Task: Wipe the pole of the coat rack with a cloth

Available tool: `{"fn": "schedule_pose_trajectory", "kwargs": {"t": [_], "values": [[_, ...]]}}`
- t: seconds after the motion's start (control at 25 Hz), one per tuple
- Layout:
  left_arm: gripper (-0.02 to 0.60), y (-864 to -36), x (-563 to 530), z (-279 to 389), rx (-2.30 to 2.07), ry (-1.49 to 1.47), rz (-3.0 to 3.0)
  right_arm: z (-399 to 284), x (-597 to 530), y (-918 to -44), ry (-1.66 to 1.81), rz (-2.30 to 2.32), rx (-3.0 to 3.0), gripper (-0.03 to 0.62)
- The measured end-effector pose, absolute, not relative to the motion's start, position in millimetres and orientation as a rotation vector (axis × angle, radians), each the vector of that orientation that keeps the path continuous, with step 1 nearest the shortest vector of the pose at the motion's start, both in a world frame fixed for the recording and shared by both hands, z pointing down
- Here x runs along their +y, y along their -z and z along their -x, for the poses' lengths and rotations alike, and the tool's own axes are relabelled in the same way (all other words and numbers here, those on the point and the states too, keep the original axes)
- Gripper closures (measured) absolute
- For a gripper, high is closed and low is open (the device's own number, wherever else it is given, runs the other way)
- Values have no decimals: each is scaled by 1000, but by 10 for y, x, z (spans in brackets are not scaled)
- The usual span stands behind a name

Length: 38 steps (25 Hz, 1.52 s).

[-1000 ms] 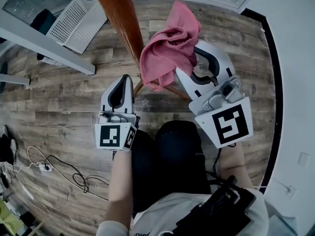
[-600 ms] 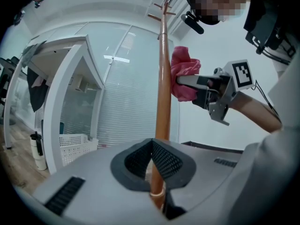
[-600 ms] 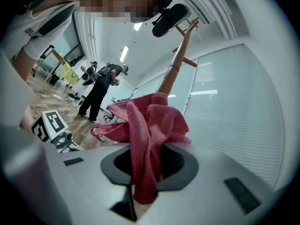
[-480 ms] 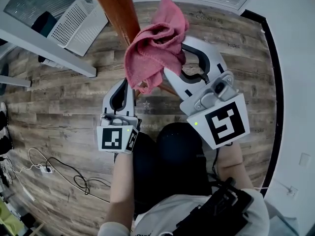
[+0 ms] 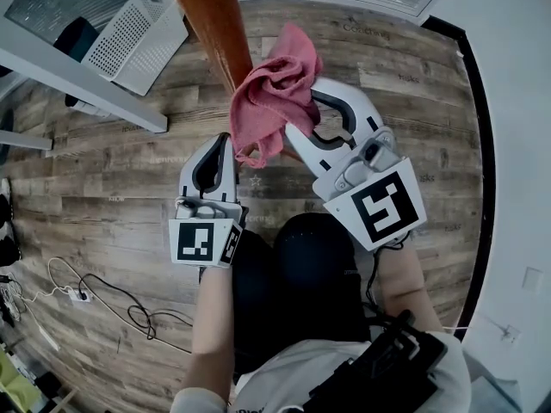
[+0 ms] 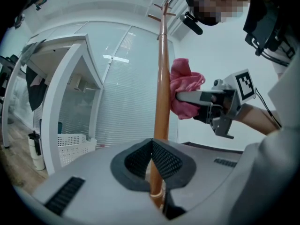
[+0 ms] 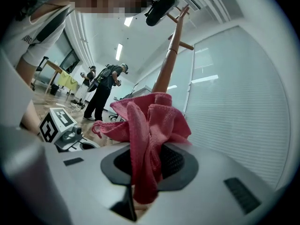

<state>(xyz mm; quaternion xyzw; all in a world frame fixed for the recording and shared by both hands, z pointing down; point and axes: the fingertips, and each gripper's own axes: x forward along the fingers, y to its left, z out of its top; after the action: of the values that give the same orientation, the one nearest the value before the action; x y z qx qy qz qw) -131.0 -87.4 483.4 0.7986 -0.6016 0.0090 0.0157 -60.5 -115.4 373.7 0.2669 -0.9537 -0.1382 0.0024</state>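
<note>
Wood-plank floor spreads below. The orange-brown coat rack pole rises from it. The right gripper is clamped on a bunched pink cloth, which presses against the pole's right side low down. The left gripper sits just left of the pole's foot, jaws closed together with nothing between them, the pole showing right behind them.
</note>
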Motion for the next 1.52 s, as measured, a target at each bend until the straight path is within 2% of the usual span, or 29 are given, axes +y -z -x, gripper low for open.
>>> {"fn": "schedule_pose_trajectory", "kwargs": {"t": [0.32, 0.96, 1.52], "values": [[568, -4798, -859, 1299, -1871, -33, -2497, 618, -1145, -4417, 459, -645, -2754, 499], [568, -4766, -836, 1309, -1871, -11, -2498, 697, -1150, -5124, 133, -635, -2804, 499], [568, -4771, -843, 1316, -1864, -2, -2494, 720, -1164, -5601, 40, -595, -2717, 499]]}}
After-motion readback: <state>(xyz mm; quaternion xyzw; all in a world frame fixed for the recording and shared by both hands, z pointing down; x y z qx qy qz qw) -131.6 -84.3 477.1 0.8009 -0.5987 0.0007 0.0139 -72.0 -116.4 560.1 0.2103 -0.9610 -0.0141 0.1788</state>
